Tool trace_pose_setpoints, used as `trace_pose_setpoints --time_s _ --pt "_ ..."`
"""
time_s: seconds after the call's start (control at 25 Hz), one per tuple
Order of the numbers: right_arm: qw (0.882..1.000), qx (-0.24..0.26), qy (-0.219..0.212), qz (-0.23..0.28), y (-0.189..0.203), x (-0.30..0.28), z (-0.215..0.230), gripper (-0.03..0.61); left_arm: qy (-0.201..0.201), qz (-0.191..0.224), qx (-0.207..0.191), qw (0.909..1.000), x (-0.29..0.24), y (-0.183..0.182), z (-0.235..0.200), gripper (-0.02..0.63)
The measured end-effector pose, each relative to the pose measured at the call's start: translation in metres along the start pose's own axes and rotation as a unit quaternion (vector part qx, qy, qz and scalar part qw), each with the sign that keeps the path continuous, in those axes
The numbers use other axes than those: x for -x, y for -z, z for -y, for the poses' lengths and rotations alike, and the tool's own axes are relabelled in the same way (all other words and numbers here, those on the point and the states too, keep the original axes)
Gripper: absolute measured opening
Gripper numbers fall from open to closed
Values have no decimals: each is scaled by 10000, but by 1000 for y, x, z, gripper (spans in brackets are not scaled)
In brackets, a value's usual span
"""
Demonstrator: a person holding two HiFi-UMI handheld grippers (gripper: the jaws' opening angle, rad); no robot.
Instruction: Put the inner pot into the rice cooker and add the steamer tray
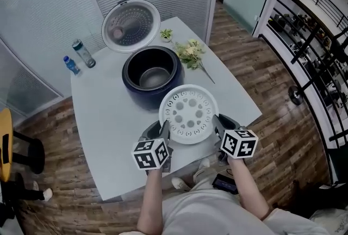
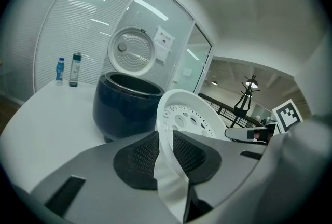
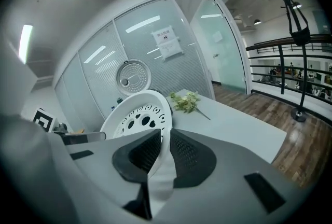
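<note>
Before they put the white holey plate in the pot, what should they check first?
1. Inner pot sitting in the rice cooker: ok.
2. Lid open and out of the way: ok, it stands up behind the cooker.
3. Left gripper pinching the steamer tray rim: ok.
4. Right gripper pinching the opposite rim: ok.
5. Tray above the cooker opening: not ok, it is held in front of the cooker.
6. Tray held level: cannot tell.
</note>
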State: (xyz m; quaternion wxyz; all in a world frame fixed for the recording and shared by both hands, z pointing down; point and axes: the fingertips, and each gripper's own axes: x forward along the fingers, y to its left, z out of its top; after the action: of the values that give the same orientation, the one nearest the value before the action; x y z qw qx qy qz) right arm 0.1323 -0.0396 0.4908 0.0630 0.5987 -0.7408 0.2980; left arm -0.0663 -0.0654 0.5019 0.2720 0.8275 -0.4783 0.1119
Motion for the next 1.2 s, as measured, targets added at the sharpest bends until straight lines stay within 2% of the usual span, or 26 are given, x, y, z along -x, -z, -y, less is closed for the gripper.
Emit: trace_pose_setpoints --time_s 0.76,1.2 --pt "9975 201 -656 172 -16 -4 -82 67 -350 645 178 9971 69 -34 -43 80" --pt "9950 222 -918 315 -44 -1 -95 61 -349 851 336 9952 74 -53 -44 78"
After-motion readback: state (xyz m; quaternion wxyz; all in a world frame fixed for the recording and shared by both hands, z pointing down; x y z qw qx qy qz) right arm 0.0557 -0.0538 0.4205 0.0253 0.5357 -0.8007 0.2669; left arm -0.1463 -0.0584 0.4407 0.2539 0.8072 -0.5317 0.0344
